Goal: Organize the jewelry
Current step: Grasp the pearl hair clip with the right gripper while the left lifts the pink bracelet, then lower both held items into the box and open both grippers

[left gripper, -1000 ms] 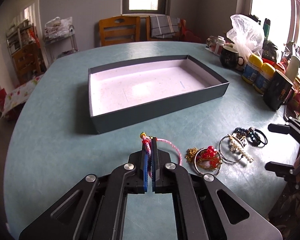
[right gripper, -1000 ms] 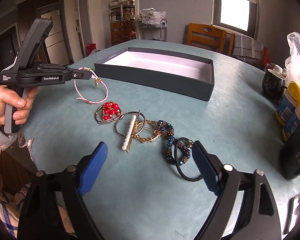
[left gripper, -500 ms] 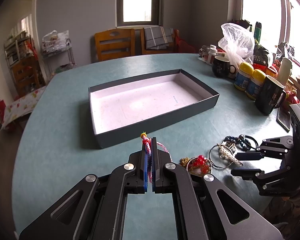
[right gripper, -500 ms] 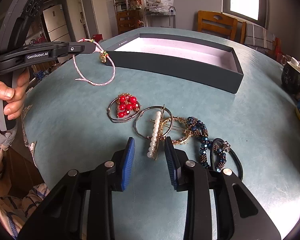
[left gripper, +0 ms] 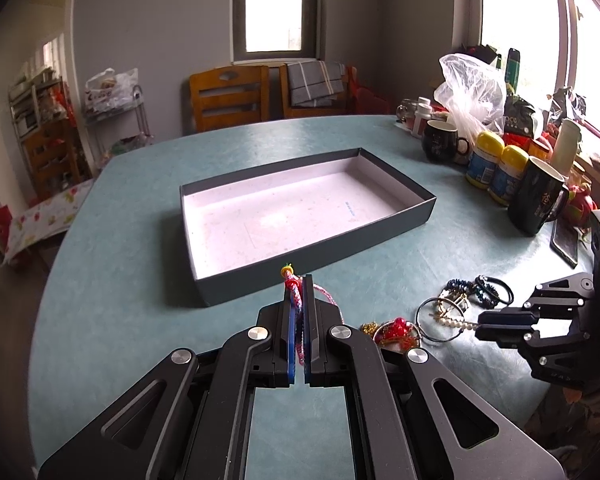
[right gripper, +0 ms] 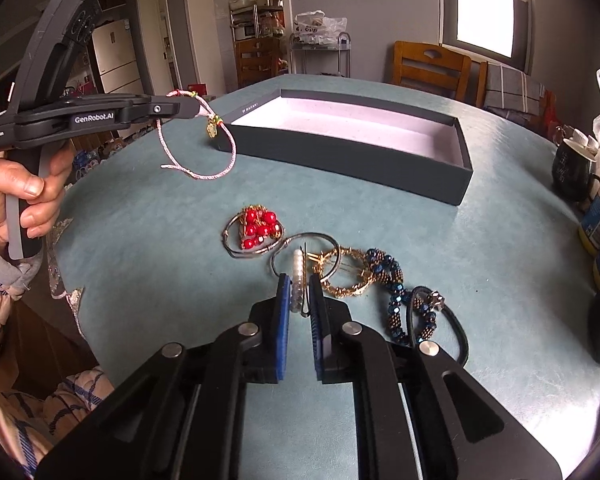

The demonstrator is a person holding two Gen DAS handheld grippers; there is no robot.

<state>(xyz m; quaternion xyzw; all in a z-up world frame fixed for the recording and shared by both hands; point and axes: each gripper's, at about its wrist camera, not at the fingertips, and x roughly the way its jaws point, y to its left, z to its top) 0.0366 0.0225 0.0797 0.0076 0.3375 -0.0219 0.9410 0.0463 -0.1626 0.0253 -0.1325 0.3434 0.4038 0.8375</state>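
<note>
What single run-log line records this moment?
left gripper: shut on pink cord bracelet, lifted | right gripper: just closing on pearl clip | box: empty

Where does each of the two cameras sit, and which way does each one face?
Left wrist: on the left tool, facing the open box and the window beyond; its own arms show, shut on the pink cord bracelet.
Right wrist: on the right tool, facing the jewelry pile; its jaws have just been closing around the pearl clip; the left hand shows.
Shared: box, table, jewelry.
</note>
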